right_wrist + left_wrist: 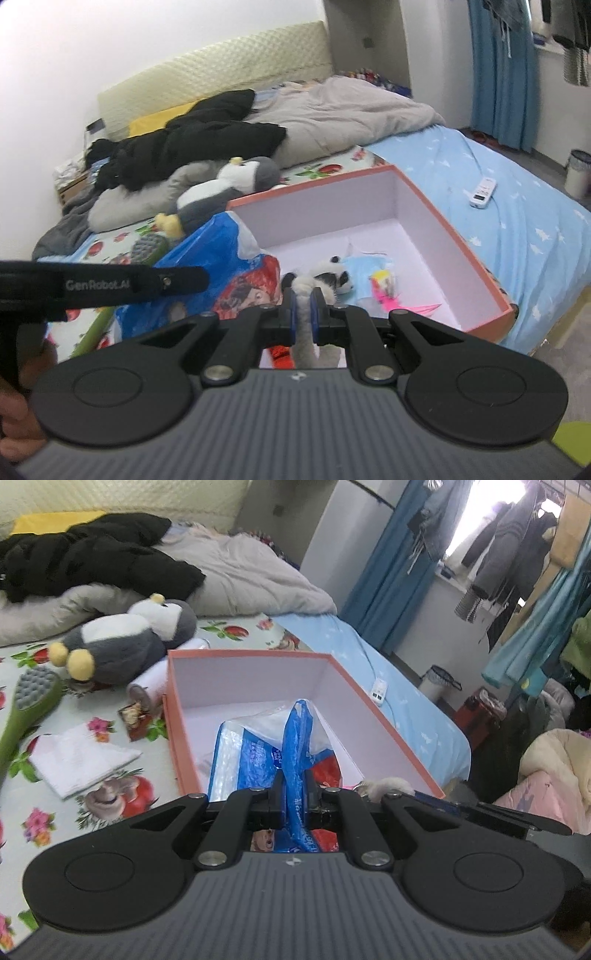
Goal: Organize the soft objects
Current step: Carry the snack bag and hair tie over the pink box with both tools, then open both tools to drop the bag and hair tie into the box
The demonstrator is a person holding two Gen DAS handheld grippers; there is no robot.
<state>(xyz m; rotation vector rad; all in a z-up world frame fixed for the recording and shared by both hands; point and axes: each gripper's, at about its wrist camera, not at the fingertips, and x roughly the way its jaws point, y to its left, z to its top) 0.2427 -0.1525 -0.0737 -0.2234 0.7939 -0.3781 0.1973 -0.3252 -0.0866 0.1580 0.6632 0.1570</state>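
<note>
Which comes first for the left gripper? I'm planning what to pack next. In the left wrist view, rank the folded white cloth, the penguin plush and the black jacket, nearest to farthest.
From the left gripper, which is shut on the blue plastic bag:
1. Folded white cloth, on the floral sheet, left.
2. Penguin plush, beyond the cloth, behind the box's far-left corner.
3. Black jacket, farthest, toward the headboard.

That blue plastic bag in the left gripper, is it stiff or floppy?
Probably floppy: the bag bunches into a thin fold where the left gripper pinches it. Likely light, since that pinch alone holds it above the box. Its glossy film may slip.
</note>
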